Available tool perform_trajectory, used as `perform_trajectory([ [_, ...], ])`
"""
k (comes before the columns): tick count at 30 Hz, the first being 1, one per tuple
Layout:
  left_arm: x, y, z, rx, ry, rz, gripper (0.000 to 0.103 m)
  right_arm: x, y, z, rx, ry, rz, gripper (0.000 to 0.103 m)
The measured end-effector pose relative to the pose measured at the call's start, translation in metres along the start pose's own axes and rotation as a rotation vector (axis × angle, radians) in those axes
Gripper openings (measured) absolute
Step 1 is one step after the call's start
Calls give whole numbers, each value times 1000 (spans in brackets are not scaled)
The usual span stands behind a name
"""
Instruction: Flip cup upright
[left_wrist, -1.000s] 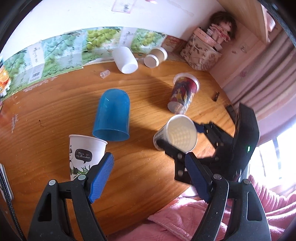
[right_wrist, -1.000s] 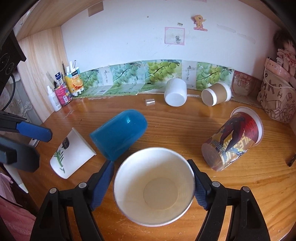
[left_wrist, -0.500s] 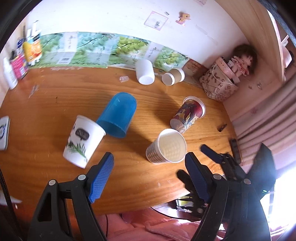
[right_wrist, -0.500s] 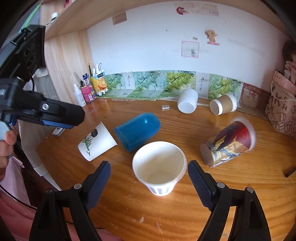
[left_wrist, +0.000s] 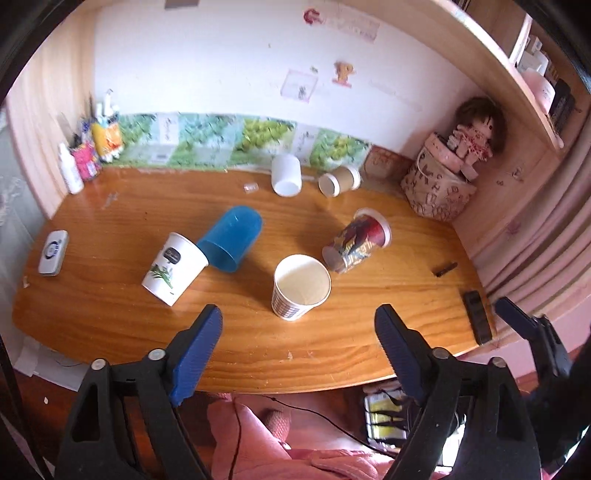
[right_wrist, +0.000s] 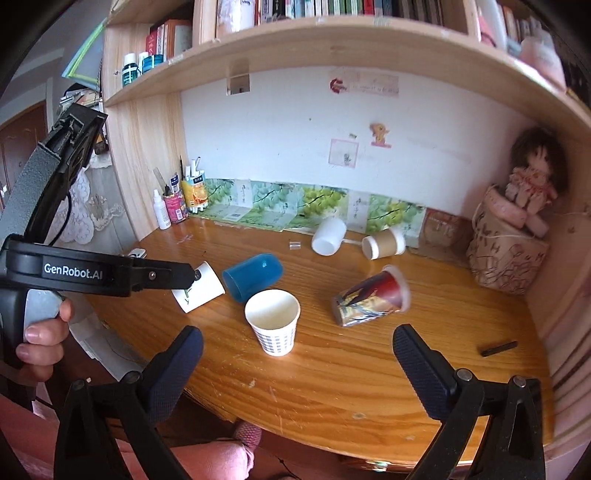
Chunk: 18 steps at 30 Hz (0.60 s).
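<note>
Checkered paper cup (left_wrist: 301, 287) upright on desk (left_wrist: 110, 325), base half hidden; left gripper (left_wrist: 298, 345), right gripper (right_wrist: 297, 360) both spread wide, empty.

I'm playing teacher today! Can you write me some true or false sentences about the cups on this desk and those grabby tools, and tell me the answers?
1. The checked paper cup stands upright on the desk. True.
2. The blue cup stands upright. False: it lies on its side.
3. The right tool is squeezing the checked paper cup. False: it is open, pulled back from the cup.
4. The left tool is open and holds nothing. True.
5. The white cup with the plant picture lies on its side beside the blue cup. True.
</note>
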<state>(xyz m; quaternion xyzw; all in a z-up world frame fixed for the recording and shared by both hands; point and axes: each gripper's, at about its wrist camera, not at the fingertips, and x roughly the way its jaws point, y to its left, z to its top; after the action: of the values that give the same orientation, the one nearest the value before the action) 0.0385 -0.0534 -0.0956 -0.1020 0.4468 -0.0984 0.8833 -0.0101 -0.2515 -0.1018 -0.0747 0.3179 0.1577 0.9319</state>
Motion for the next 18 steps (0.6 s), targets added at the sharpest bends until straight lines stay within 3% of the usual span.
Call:
perform_trajectory([
  [9, -40, -32, -11, -9, -217, 107, 100, -54, -12, 6, 82, -66, -28, 103],
  [15, -63, -38, -18, -16, -369, 158, 101, -67, -26, 4, 149, -155, -156, 103],
  [18, -73, -40, -18, -12, -459, 190, 102, -74, -34, 7, 170, -202, -173, 103],
])
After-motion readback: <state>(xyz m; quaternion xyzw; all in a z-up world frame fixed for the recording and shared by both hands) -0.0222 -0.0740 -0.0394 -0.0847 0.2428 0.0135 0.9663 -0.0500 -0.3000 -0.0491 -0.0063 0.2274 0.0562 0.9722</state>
